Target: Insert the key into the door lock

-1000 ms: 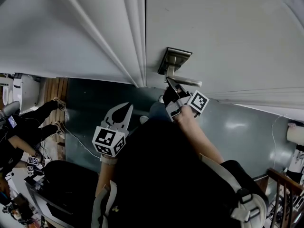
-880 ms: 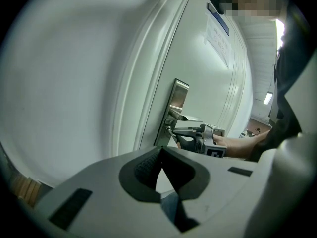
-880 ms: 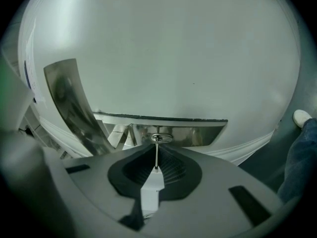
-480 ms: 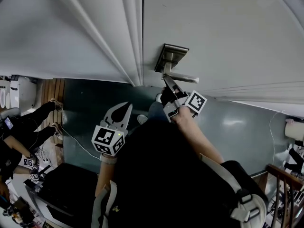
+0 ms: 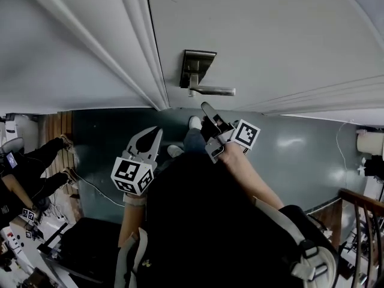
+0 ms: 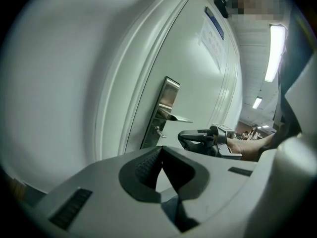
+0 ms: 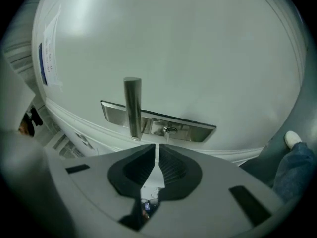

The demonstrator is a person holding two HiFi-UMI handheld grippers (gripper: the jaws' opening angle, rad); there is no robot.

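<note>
- Pale door (image 5: 270,35) panelling is filling the upper part of the head view, with a grey-green floor (image 5: 300,149) being seen beneath it.
- A metal lock plate (image 5: 195,65) is being shown on the door, its lever handle (image 5: 215,90) jutting out towards the right.
- The key (image 7: 168,131) is being seen in the right gripper view as a small metal piece seated in the plate's keyhole, just beside the handle.
- The right gripper (image 5: 207,108) is being held a little short of the plate — its jaws nearly together, only a thin slit between them, nothing clamped.
- The left gripper (image 5: 155,134) is being kept lower and well apart from the lock, jaws together and empty.
- Insertion is being judged as done; if turning is wanted, the right jaws would need parting and closing squarely on the key's head.
</note>
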